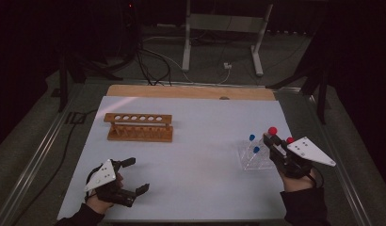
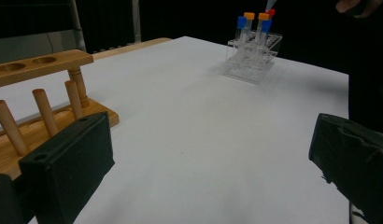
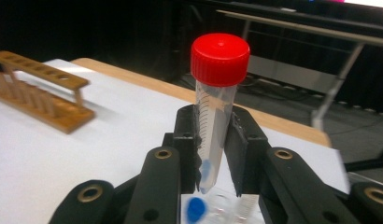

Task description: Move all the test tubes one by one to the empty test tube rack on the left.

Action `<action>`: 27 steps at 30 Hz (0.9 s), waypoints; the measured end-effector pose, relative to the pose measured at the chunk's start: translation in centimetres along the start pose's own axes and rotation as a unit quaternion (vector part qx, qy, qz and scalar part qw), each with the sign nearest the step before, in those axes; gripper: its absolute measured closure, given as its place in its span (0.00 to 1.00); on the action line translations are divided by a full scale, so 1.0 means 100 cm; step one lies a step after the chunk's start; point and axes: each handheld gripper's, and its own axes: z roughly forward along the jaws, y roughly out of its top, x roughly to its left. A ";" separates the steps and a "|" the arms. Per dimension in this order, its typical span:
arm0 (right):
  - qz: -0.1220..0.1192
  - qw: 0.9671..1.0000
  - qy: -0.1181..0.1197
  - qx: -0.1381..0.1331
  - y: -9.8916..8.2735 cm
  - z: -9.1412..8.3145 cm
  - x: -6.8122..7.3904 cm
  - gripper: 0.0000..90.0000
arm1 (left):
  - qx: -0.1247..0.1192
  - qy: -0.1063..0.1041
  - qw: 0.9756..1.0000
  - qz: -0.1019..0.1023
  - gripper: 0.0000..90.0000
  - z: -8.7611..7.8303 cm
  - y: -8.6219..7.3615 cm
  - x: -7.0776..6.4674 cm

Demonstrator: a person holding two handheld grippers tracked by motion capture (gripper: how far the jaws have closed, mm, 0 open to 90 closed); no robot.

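Right gripper view: right gripper jaws pinch red-capped tube; left gripper jaws spread, empty.

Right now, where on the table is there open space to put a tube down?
Free: the white tabletop between the wooden rack and the clear rack, and the strip behind both. Crowded: around the clear rack, where the right gripper holds a red-capped tube.

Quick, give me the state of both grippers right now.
Left gripper: open, holding nothing, low over the white table.
Right gripper: shut on the red-capped tube, above the clear rack.
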 end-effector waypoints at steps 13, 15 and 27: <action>-0.018 0.998 0.057 0.015 -0.007 0.017 0.034 0.83 | 0.005 0.000 1.000 0.004 0.01 0.000 0.000 0.000; -0.017 0.998 0.062 0.017 -0.007 0.018 0.036 0.83 | 0.005 0.000 1.000 0.006 0.01 0.000 0.000 -0.001; -0.021 0.993 0.112 0.038 -0.018 0.034 0.061 0.83 | 0.018 -0.011 1.000 0.000 0.01 0.003 0.003 -0.002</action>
